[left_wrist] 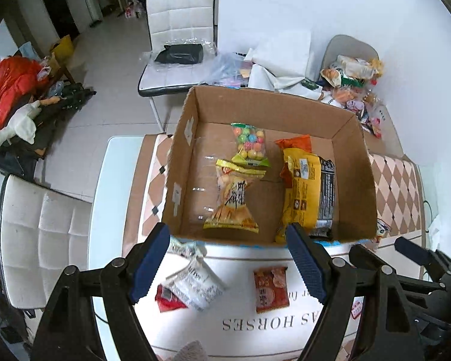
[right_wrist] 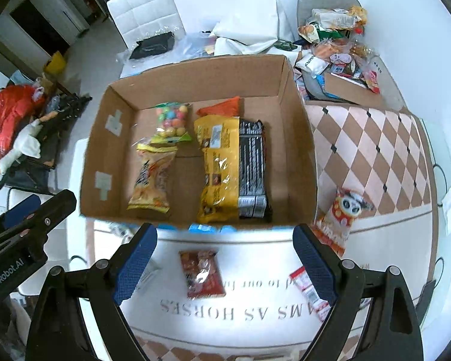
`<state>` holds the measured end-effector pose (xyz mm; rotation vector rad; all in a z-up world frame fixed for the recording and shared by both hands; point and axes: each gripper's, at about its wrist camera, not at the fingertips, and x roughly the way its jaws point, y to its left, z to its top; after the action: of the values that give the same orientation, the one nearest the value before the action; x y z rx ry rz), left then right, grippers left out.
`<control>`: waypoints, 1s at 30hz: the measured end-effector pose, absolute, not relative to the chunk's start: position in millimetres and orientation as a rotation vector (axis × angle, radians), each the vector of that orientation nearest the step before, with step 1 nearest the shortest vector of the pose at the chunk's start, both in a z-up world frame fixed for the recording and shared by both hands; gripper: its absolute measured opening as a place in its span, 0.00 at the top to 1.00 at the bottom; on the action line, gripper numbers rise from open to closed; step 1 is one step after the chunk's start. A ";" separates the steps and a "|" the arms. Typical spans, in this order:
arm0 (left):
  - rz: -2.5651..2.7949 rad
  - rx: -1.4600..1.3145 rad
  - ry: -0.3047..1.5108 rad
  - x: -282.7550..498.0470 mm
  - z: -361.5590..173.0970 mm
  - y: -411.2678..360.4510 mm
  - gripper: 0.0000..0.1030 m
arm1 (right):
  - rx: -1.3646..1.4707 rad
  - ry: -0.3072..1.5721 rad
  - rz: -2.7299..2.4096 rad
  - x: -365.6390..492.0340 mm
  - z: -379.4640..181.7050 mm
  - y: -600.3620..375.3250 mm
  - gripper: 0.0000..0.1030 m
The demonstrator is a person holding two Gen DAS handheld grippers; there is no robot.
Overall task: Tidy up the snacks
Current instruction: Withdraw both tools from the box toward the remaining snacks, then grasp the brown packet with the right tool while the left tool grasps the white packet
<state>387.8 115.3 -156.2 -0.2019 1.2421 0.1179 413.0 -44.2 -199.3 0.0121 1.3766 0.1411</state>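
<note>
Brown cardboard box (right_wrist: 297,138), open-topped, sits on a cloth-covered table (right_wrist: 375,156) and already holds several snacks: a clear bag of coloured candy balls (right_wrist: 171,120) at the back, a yellow cracker packet (right_wrist: 151,183) in front of it, and to their right a big yellow bag (right_wrist: 218,165) lying against a black packet (right_wrist: 252,165), with an orange packet (right_wrist: 225,106) behind them. Outside the box, on the near strip of table, lie a small red packet (right_wrist: 203,273), a white sachet (left_wrist: 195,285) partly over a red wrapper (left_wrist: 168,299), a red-and-white stick packet (right_wrist: 308,288), and a panda-print bag (right_wrist: 342,213) just beside the box's right wall. Both grippers hang above this near strip, pointing steeply down. The left gripper (left_wrist: 228,264) stands fairly wide with nothing between its fingers; the right gripper (right_wrist: 225,266) stands wider, also empty. Likely risks: flat, glossy packets may slip from the blue pads, the overlapping sachet and wrapper could come up together, and the side-by-side grippers could bump each other or the box's near wall.
</note>
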 end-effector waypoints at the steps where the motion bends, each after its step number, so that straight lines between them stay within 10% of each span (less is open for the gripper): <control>1: 0.122 -0.209 1.241 382.0 -154.9 117.3 0.24 | 0.018 1.381 0.145 407.8 -197.7 -45.1 0.09; 30: 0.352 -0.838 1.713 322.6 -388.0 177.8 0.24 | 0.043 1.701 0.050 340.5 -390.9 -13.3 0.18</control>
<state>322.6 177.8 -388.0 -0.8376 1.7129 0.3521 340.5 -13.3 -390.9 0.0434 1.7010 0.0496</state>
